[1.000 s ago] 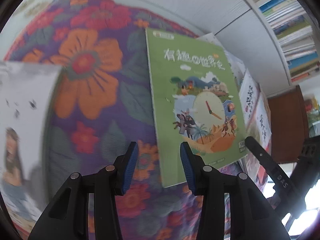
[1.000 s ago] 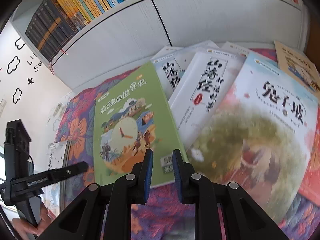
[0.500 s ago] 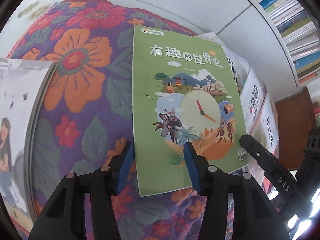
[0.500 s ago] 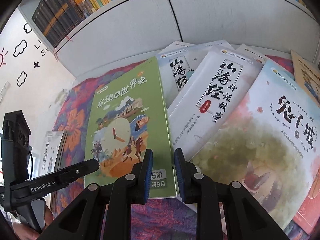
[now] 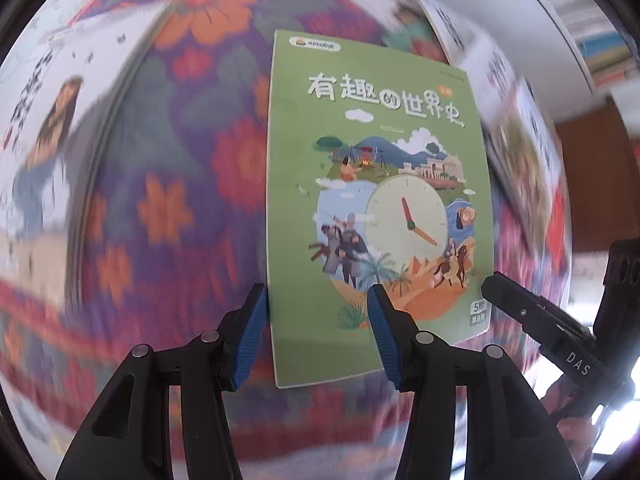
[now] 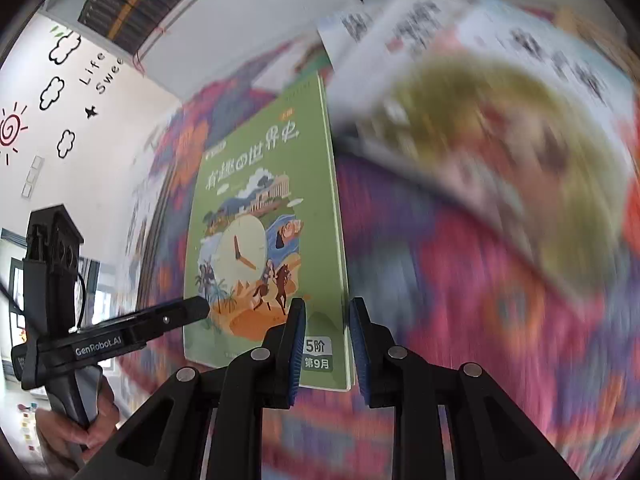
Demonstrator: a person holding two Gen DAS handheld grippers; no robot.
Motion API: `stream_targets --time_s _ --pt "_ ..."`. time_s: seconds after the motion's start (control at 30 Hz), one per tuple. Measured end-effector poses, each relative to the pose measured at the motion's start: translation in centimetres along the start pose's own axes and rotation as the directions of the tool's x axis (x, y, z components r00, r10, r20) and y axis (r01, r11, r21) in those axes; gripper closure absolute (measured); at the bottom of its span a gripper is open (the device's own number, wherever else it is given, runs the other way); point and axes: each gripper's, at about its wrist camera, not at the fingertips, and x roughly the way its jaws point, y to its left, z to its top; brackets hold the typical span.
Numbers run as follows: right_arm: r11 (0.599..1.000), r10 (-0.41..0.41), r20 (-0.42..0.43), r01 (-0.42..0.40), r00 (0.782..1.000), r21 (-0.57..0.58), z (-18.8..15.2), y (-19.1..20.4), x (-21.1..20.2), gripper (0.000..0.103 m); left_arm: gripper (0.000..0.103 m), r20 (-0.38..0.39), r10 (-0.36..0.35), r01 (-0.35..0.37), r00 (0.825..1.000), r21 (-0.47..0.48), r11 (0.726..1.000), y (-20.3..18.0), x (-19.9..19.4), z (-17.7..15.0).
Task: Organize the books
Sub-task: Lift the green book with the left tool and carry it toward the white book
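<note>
Green book [image 5: 380, 208] lies flat on the flowered cloth [image 5: 168, 184] in my left view, its near-left corner between my released left tongs [image 5: 316, 334]. My right view has the right tongs [image 6: 327, 350] parted, unclamped, over its near-right corner.

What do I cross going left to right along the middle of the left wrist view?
White picture book → flowered cloth → green clock-cover book → blurred spread of other books → right gripper, low at the right edge.
</note>
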Motion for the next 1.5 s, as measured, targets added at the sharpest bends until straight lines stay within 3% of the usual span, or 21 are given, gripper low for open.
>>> stream_targets --time_s 0.1,0.23,0.4,0.7,0.83,1.37,1.5 --pt "1.0 0.009 -0.049 -0.008 0.999 0.018 -2.6 -0.9 -0.7 0.081 0.056 -0.048 -0.033 0.035 0.998 0.046 0.998 -0.4 0.3 -1.2" --pt "0.994 0.079 -0.031 -0.076 0.996 0.072 -2.4 -3.3 -1.2 0.081 0.056 -0.051 -0.094 0.095 0.994 0.027 0.995 0.5 0.3 0.6" --pt "0.997 0.068 -0.005 -0.067 0.998 0.042 -0.9 -3.8 -1.4 0.081 0.056 -0.059 -0.083 0.088 0.995 0.085 0.993 0.2 0.7 2.4" --pt "0.979 0.197 -0.056 -0.194 0.979 0.057 -0.5 -3.8 0.8 0.081 0.056 -0.056 -0.11 0.115 0.992 0.102 0.988 -0.2 1.2 3.6" --pt "0.977 0.208 -0.053 -0.205 0.977 0.058 0.1 -3.5 1.3 0.081 0.056 -0.059 -0.092 0.099 0.994 0.131 0.986 -1.1 1.6 4.6" --pt "0.969 0.234 -0.04 -0.23 0.971 0.086 2.9 -4.1 2.3 0.08 0.057 -0.062 -0.161 0.163 0.985 0.026 0.986 0.4 1.5 6.8" --pt "0.971 0.224 -0.033 -0.22 0.974 0.096 3.0 -4.2 2.2 0.08 0.064 -0.037 -0.108 0.109 0.993 0.013 0.994 0.4 1.3 6.9"
